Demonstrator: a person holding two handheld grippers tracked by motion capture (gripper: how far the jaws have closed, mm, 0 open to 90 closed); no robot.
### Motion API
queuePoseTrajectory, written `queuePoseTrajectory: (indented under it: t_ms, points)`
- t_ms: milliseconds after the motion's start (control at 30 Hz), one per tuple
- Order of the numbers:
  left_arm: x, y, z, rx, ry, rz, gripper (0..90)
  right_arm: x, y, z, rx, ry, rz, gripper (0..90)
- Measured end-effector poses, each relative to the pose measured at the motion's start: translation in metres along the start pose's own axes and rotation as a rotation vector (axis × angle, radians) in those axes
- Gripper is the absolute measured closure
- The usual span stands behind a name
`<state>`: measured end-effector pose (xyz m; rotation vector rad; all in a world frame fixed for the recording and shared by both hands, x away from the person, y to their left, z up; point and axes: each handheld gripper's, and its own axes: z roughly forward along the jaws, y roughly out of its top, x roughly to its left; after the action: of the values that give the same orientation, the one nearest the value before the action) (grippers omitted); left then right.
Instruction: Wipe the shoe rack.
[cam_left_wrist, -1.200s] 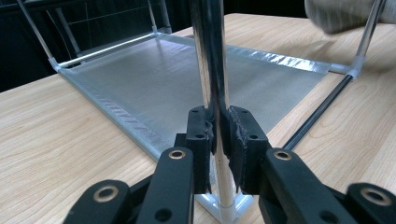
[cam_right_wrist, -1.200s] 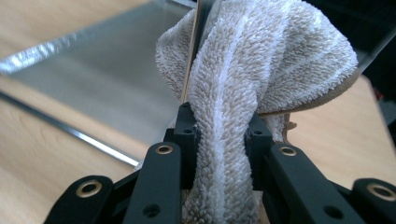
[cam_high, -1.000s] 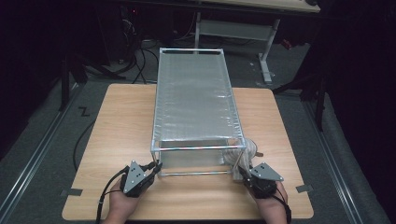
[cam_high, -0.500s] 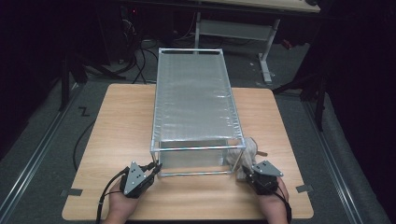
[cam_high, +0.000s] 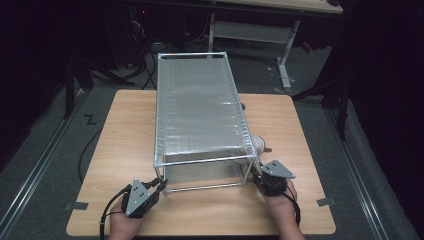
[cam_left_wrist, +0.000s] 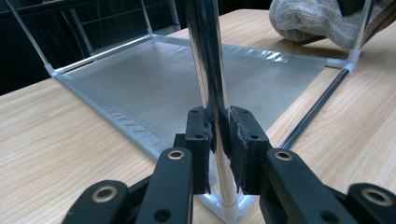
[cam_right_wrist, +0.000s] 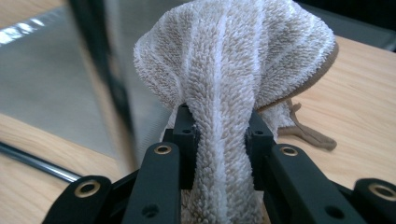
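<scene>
A wire-frame rack with silvery mesh shelves stands lengthwise on the wooden table. My left gripper is at its near left corner, shut on the upright chrome post just above the white foot; the lower mesh shelf lies beyond. My right gripper is at the rack's near right corner, shut on a beige and white terry towel. The towel bulges above the jaws, and a thin brown loop trails from it onto the table. The towel rests against the rack's right side.
Bare table surface lies left and right of the rack. A desk frame with white legs stands behind the table. Cables run over the dark floor. Grey tape marks sit by the table's near corners.
My right gripper has shifted a little away from the near edge toward the rack's corner, taking the towel with it. The left gripper keeps its hold on the post.
</scene>
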<state>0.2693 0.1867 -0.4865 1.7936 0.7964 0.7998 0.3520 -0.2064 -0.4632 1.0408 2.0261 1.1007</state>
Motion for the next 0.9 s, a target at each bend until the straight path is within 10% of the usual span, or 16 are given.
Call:
queuePoseTrajectory:
  t_ms: [900]
  points:
    - [0.008,0.005,0.013,0.017,0.010,-0.034,79.0,0.008,-0.011,-0.032,-0.011,0.037,-0.059,75.6]
